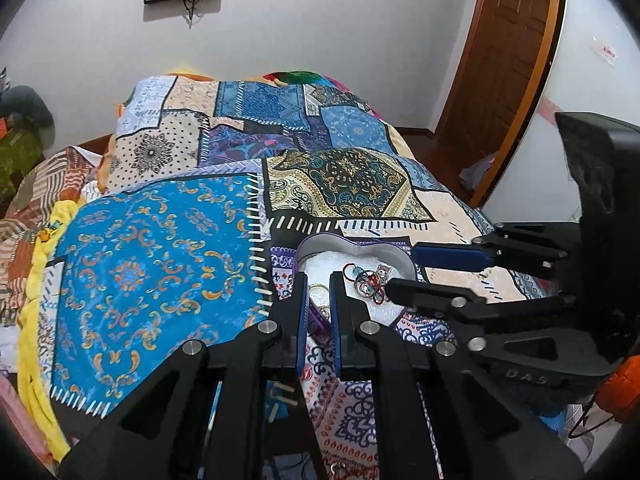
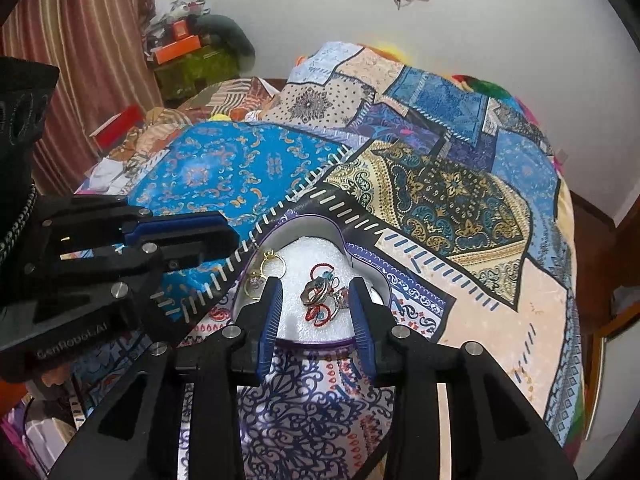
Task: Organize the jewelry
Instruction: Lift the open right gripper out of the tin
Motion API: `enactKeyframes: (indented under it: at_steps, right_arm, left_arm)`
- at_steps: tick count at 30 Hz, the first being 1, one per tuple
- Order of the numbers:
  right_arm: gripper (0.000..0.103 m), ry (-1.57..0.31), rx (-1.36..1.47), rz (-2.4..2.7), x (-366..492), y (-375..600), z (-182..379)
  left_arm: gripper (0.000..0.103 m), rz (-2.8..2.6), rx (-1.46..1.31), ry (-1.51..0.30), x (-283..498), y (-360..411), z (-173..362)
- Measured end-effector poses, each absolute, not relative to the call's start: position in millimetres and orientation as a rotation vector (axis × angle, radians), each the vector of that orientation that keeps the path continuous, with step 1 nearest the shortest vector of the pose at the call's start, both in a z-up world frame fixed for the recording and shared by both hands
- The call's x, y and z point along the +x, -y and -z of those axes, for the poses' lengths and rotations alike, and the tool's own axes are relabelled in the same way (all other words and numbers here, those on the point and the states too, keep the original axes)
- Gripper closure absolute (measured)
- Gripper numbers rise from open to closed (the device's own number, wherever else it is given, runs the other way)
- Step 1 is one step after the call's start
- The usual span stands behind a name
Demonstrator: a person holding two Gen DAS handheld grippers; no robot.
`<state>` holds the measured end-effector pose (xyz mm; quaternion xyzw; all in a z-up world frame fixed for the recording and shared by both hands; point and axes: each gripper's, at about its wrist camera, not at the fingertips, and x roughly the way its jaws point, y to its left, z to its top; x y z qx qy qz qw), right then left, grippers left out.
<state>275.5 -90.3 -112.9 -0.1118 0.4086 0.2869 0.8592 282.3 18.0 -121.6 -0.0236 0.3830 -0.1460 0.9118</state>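
Left tongs (image 1: 318, 300): jaws clamped on the near purple rim of the heart-shaped tin box (image 1: 404, 266).
Right tongs (image 2: 316, 308): jaws parted, empty, hanging over the jewelry.
Location: box on the patchwork bedspread (image 2: 240, 168).
Handling: tangled red-cord and metal trinkets (image 2: 320, 300) are light, snag-prone; pinch one loop. Gold rings (image 2: 264, 270) are small and slippery.
Look: white foam lining (image 2: 308, 252).
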Motion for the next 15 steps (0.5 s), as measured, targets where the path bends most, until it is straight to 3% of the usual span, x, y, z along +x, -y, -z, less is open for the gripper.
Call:
enactKeyframes:
  at_steps: [8,15]
  right_arm:
    - [0.072,-0.836,-0.212,-0.584,257,97,99]
    - [0.072,-0.818,-0.204,-0.572,238,100,92]
  left_arm:
    - [0.092,0.278,-0.032,-0.775,255,-23,108]
    - [0.080,0.244,-0.033,-0.782,230,-32,106]
